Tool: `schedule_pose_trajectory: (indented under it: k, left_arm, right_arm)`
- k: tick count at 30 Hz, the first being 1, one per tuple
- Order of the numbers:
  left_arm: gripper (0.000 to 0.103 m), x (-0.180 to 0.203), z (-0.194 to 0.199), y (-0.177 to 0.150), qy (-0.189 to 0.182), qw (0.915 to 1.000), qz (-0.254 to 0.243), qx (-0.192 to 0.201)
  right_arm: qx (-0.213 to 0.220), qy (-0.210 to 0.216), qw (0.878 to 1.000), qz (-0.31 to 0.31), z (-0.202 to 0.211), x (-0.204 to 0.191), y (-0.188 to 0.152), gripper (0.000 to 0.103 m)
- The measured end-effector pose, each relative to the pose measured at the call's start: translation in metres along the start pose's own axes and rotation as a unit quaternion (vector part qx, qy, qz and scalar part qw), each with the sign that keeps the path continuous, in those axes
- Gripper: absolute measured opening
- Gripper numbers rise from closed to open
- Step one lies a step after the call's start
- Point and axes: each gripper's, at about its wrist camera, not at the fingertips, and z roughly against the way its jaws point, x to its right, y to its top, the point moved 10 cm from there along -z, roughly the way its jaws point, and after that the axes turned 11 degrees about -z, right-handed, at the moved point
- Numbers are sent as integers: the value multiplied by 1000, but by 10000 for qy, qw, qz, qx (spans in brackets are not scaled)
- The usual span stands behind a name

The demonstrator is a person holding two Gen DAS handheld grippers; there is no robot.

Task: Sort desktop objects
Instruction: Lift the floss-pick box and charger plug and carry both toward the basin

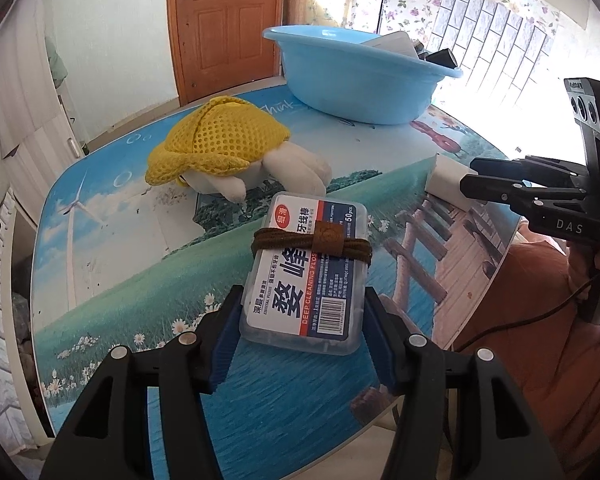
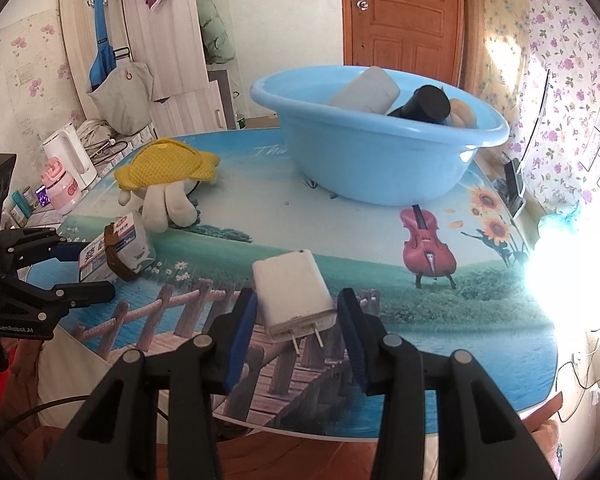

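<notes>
On the table [image 2: 480, 312], the basin [image 2: 380, 168] sits at the far side, before the door [image 2: 404, 12]. In it lie a box [image 2: 366, 90], with a cylinder [image 2: 430, 106] to its right. The plush toy [image 2: 168, 184] lies left of the basin, nearer the left edge. The floss box [image 1: 306, 268] lies in front of the toy, a band [image 1: 312, 242] around it. The charger [image 2: 294, 294] lies right of the floss box, near the front edge, prongs pointing forward. A kettle [image 2: 70, 156] stands beyond the table's left edge.
</notes>
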Motion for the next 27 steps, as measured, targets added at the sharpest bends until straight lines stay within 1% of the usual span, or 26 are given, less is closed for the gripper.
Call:
schedule_pose_trajectory:
  k: [7, 11, 15, 18, 20, 21, 22, 24, 27]
  left_arm:
    - [66, 4, -3, 3, 46, 10000, -60, 3]
    - [68, 6, -4, 4, 83, 9999, -79, -10]
    - [69, 6, -4, 4, 147, 9998, -93, -12]
    - [70, 5, -5, 4, 187, 9998, -93, -10]
    - [70, 2, -5, 5, 232, 9997, 15, 8]
    - [66, 0, -4, 5, 226, 9996, 137, 53]
    - [57, -1, -2, 7, 166, 9996, 217, 122]
    - [56, -3, 3, 8, 200, 9993, 244, 203]
    - [55, -3, 6, 9, 235, 9993, 207, 207]
  right_arm:
    - [-116, -2, 9998, 147, -11, -5, -2, 43]
    - [-241, -34, 9994, 228, -22, -7, -2, 44]
    - [-326, 26, 9991, 261, -29, -11, -4, 44]
    - [-301, 22, 9991, 314, -29, -12, -5, 44]
    - [-296, 55, 9990, 339, -28, -14, -6, 45]
    - [-289, 50, 9989, 356, -28, -15, -6, 45]
    - [-276, 10, 9989, 383, -28, -15, -7, 44]
    - [-254, -9, 9989, 395, -27, -15, -7, 39]
    - [-215, 56, 9991, 351, -24, -15, -6, 39]
